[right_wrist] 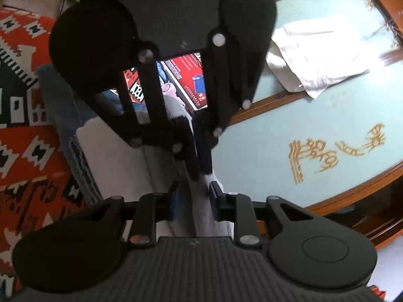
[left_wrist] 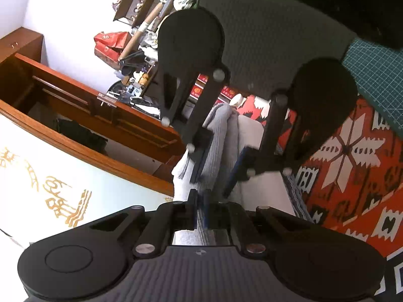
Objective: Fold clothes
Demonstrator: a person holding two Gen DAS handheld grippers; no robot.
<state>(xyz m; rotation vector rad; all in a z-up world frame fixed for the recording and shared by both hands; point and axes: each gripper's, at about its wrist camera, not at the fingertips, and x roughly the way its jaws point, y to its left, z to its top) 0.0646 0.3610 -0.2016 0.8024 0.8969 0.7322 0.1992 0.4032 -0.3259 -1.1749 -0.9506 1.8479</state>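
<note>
Both tongs face each other at frame centre, sharing one grey garment. The left tongs are clamped on its edge. The right tongs appear clamped on the same cloth, holding it lifted and taut between them, above the bench, probably to align a fold.

The left gripper has its two fingers drawn nearly together, a ridge of grey cloth nipped between them. Facing it, close ahead, is the right gripper, with its black linkage arms and round discs tilted to one side. In the right wrist view the right gripper likewise clamps a fold of the same cloth (its fingers stand slightly wider), with the left gripper opposite, fingers closed.
</note>
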